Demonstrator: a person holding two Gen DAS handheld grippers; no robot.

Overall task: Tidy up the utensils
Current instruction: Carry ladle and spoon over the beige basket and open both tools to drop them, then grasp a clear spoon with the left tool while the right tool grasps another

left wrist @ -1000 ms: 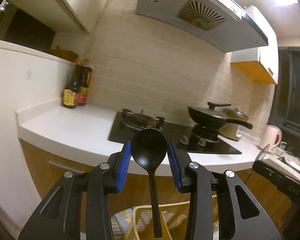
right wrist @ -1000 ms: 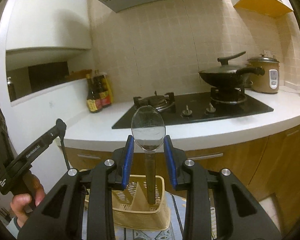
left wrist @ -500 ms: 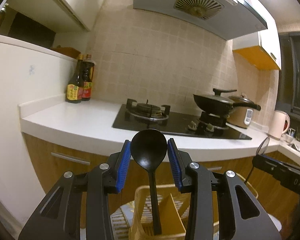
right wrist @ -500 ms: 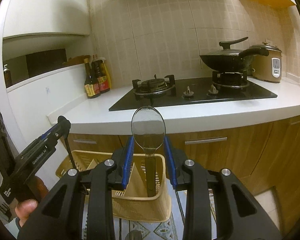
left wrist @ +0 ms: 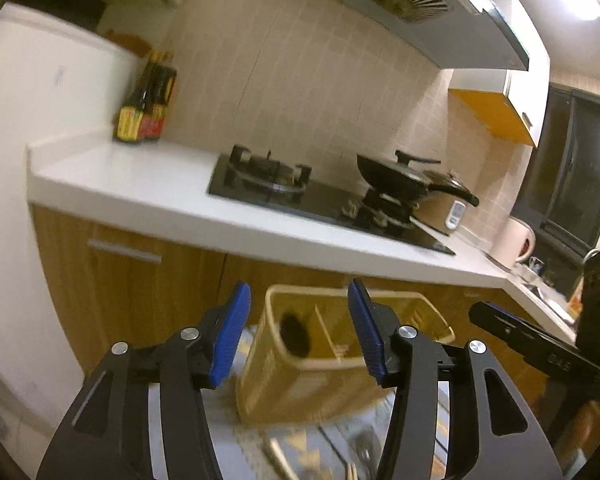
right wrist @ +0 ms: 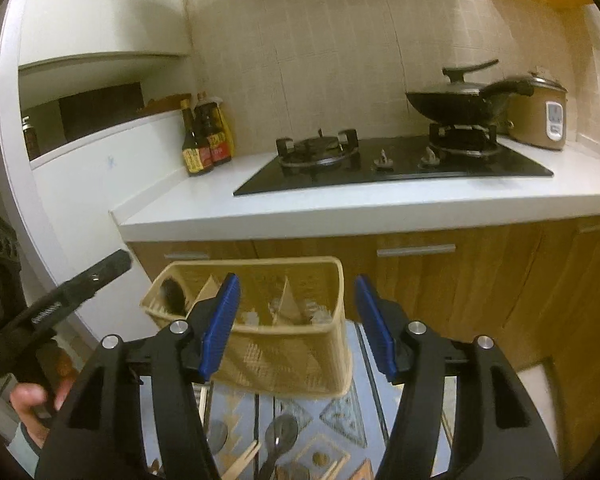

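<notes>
Both spoons dropped into the yellow basket (right wrist: 292, 354), each hand-held gripper, left (left wrist: 299, 336) and right (right wrist: 297, 326), just spread empty above it, while loose utensils (right wrist: 278, 446) lie lengthwise below, nearer the right.

Both wrist views toward shared basket (left wrist: 340, 344)

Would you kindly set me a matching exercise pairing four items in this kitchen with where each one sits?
Things:
1. black plastic spoon
2. black lidded wok
3. dark sauce bottles
4. metal spoon

Places:
A. on the right-hand burner
B. on the patterned mat before the basket
C. on the white countertop's left end, by the wall
D. in the left end compartment of the yellow basket

Pairs: 1-D, 2-A, 3-C, 4-B
</notes>
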